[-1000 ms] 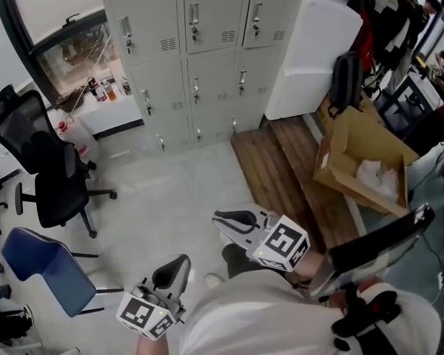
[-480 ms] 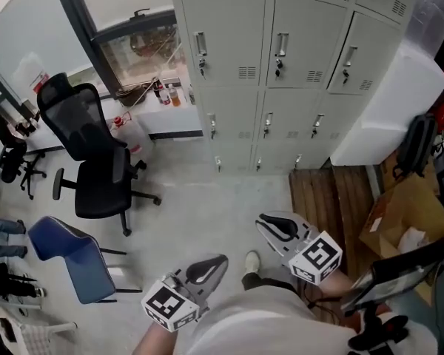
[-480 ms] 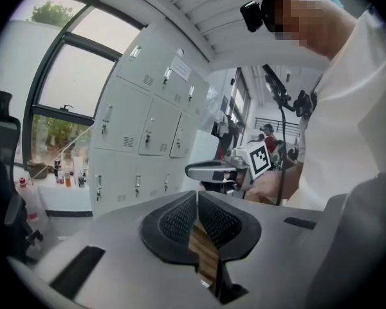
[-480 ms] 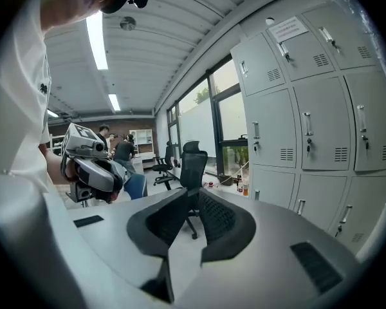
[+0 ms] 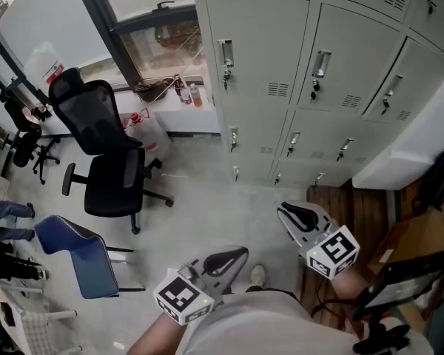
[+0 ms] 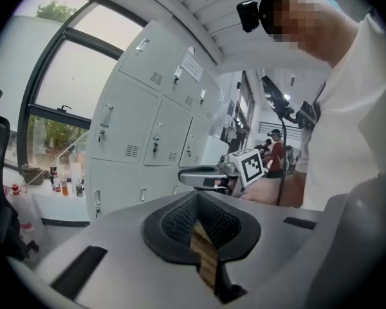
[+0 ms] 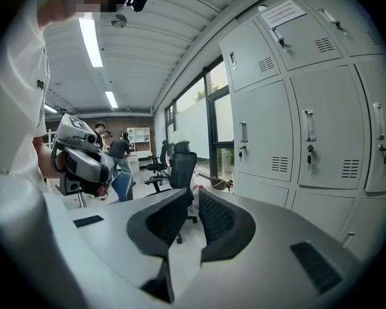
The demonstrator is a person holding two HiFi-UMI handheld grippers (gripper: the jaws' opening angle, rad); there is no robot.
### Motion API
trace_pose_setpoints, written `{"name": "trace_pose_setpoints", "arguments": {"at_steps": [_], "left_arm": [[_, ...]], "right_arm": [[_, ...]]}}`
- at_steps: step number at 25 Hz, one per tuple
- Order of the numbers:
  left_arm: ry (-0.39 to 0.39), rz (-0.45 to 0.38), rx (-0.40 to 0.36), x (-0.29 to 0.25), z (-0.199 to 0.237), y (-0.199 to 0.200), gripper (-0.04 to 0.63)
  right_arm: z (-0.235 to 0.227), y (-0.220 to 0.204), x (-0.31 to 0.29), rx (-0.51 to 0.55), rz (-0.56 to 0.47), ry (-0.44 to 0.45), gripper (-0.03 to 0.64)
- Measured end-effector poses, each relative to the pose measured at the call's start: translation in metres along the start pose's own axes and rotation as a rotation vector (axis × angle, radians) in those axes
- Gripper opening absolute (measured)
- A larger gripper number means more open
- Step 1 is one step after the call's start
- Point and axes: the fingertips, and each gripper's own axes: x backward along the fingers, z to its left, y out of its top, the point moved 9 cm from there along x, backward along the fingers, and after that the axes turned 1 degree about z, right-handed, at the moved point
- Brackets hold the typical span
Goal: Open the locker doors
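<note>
both my jaws are closed and empty. left gripper (image 5: 233, 256) pads together with only a sliver of gap, right gripper (image 5: 296, 214) same, nothing pinched in either.

lockers (image 5: 333, 65) are ahead of and above both jaws, well apart, no contact yet. the right jaws are the nearer ones. from the right jaws the bank fills the right side, from the left jaws it sits ahead to the left. black office chair (image 5: 107, 161) is off to the left of my left jaws, not in the way.

handling guess: thin sheet-metal doors, stiff, light to swing, painted smooth so the flat face gives no grip. only sensible hold is the handle (image 5: 226, 54), a slim upright metal pull at the left edge of each door, so the hinge is probably on the right and the door swings out toward me. likely a latch to overcome first. the handle is narrow and slick, so i would open the jaws, close across it and pull straight out, or the pads could slide off.

looks: pale grey doors in rows and columns, all closed. each has a small louvred vent patch and a lock under the handle, with what looks like a key in it. a paper label sits on one upper door, print too small to read.
</note>
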Motion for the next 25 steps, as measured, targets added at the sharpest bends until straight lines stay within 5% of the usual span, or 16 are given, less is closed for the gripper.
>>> {"name": "trace_pose_setpoints", "arguments": {"at_steps": [5, 15, 25], "left_arm": [[-0.026, 0.008, 0.019, -0.004, 0.057, 0.004, 0.01], [-0.192, 0.039, -0.102, 0.011, 0.182, 0.054, 0.011], [-0.271, 0.058, -0.107, 0.033, 0.262, 0.067, 0.011]], "right_arm": [[-0.026, 0.023, -0.05, 0.028, -0.008, -0.044, 0.02], [-0.08, 0.097, -0.173, 0.048, -0.064, -0.218, 0.02], [-0.141, 0.15, -0.272, 0.055, -0.095, -0.341, 0.055]]}}
